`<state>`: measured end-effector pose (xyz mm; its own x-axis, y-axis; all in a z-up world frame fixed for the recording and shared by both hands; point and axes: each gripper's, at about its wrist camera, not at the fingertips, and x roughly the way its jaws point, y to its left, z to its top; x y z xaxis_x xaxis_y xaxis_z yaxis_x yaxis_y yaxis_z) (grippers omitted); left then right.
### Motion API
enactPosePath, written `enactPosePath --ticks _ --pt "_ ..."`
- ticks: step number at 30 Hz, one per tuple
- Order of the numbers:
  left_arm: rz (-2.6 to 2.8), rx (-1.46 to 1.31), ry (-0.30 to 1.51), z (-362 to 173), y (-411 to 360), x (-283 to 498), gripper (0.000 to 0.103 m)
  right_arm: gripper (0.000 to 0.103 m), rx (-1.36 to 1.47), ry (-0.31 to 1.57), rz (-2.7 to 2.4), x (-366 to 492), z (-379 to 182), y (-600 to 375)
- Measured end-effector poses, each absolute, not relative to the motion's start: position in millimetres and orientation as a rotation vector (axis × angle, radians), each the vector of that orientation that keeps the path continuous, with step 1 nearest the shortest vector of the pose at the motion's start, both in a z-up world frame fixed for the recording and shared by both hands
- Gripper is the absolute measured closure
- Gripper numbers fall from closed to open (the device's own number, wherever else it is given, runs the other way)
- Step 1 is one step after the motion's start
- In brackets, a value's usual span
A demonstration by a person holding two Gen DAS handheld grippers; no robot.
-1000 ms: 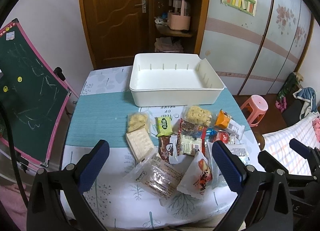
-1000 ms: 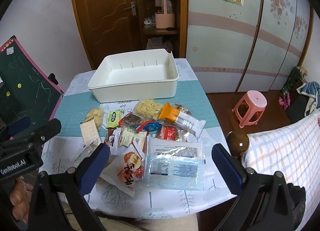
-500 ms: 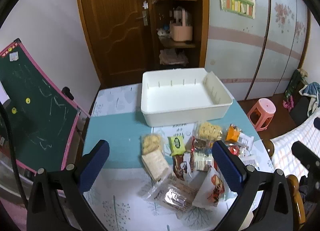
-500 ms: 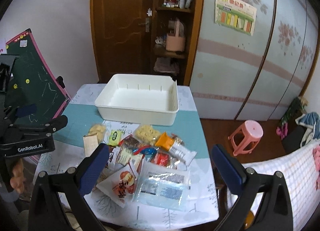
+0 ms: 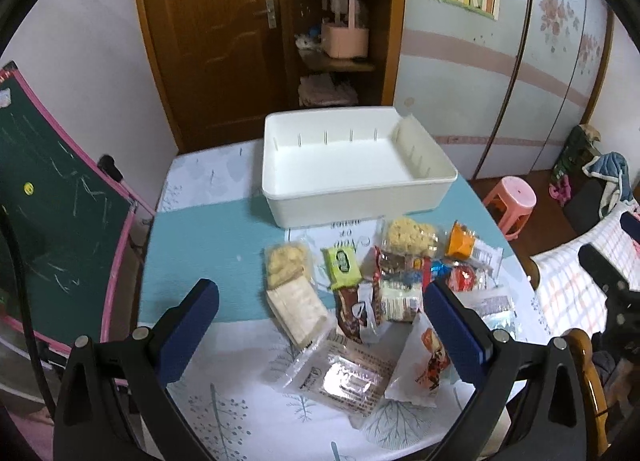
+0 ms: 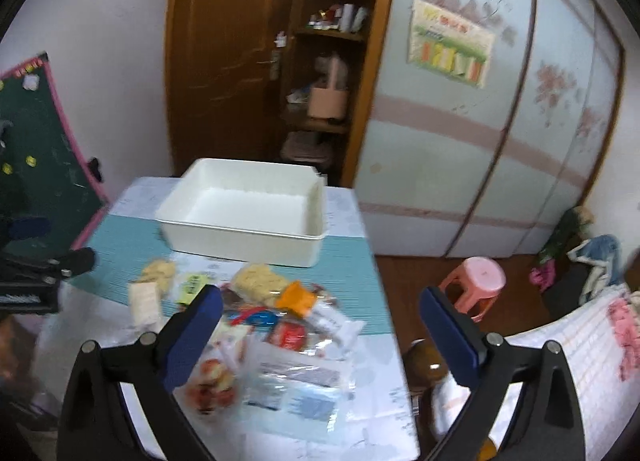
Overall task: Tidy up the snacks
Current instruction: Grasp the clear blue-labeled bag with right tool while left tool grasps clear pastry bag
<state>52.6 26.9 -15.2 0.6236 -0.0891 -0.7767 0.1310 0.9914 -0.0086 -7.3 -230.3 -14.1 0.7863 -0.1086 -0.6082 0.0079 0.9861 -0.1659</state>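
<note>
Both fisheye views look forward and down across the table (image 5: 208, 229) toward the door (image 5: 208, 33) wall. The left wrist view sits above the table's near edge, close over the snacks (image 5: 372, 293). The right wrist view stands farther right. The 2 views share the white bin (image 6: 244, 229), snacks and shelf (image 6: 332, 37).

The white bin (image 5: 356, 197) looks like smooth matt plastic. The snack packets (image 5: 384, 293) are wrapped in shiny crinkly film, some of it clear. The bench (image 5: 208, 245) is covered in a ribbed teal mat and a smooth printed cloth. Both sets of jaws are padded in matt blue, on black plastic frames. The door (image 5: 216, 21) is finished in glossy brown wood.
</note>
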Motion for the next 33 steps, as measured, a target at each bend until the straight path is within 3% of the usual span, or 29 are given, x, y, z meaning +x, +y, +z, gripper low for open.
enactPosePath --ticks 15,24,33 --pt "-0.108 0.071 1.134 -123.5 32.5 73.5 0.001 0.004 -0.047 0.977 0.086 1.1 -125.0 -255.5" --pt "-0.139 -0.107 1.332 -183.3 52.1 70.3 0.001 0.004 -0.054 1.113 0.089 5.7 -188.9 -278.6" --pt "-0.207 -0.277 1.425 -219.2 50.6 70.8 0.001 0.004 0.170 1.182 0.119 28.3 -217.3 -310.2"
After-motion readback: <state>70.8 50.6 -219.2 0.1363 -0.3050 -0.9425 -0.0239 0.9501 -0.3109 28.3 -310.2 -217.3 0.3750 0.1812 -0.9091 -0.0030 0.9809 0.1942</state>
